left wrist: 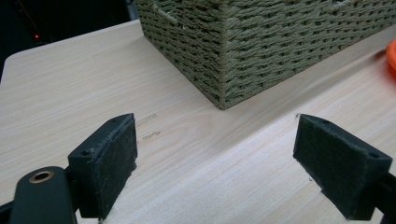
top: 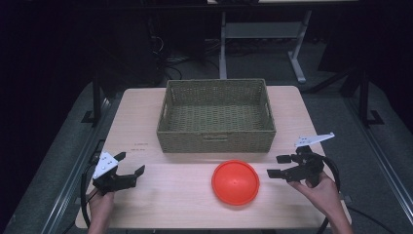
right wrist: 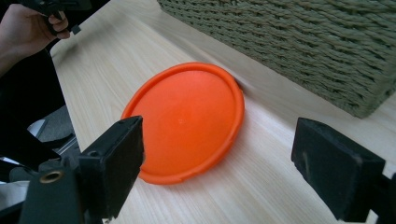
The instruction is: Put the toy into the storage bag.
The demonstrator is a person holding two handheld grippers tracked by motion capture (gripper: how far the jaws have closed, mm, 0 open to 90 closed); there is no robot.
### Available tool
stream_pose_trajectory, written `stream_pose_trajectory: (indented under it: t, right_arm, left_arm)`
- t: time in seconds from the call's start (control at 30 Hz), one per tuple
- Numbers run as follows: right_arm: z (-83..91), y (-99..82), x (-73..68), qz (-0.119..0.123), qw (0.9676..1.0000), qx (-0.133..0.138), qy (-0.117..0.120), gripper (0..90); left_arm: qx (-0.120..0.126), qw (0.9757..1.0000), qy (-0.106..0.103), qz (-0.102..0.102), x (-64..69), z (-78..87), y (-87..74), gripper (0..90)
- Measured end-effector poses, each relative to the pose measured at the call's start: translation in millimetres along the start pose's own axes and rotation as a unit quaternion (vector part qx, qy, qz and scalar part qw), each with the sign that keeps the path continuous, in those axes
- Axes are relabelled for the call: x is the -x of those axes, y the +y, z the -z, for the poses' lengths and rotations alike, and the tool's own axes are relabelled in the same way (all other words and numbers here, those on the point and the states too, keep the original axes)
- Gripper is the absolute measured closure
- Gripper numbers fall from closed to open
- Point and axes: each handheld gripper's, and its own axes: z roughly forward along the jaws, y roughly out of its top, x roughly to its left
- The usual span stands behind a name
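Light is falling from above onto the table, leaving the room around it almost black in the high view. The basket is casting a soft shadow on the wood at its near side, and the orange disc is throwing a thin dark edge toward the basket in the right gripper view. The high view is looking slightly soft and grainy. Both gripper views are showing sharp weave and wood grain, with no glare, while the near jaws are appearing a little blurred.
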Motion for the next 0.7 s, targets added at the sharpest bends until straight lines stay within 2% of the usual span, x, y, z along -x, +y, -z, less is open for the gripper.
stream_pose_trajectory:
  t: [0.23,0.5,0.6,0.7]
  right_arm:
    - [-8.9,7.8,-4.0,0.013,0.9999,-0.007,0.006,16.3]
    - [-25.8,15.9,-6.7,0.006,0.9993,-0.035,0.009,16.3]
    - [-35.3,20.2,-6.0,0.002,0.9988,-0.046,0.017,16.4]
    - [-42.0,22.7,-5.0,0.001,0.9983,-0.056,0.012,18.5]
  left_arm:
    - [0.0,1.0,-0.002,0.001,0.6,-0.3,0.4,13.0]
    - [0.001,1.0,-0.005,0.002,0.6,-0.1,0.1,13.0]
    - [-0.001,1.0,-0.005,0.001,0.0,0.1,-0.3,13.0]
    - [-0.001,1.0,-0.004,0.003,-0.8,0.4,-0.7,13.0]
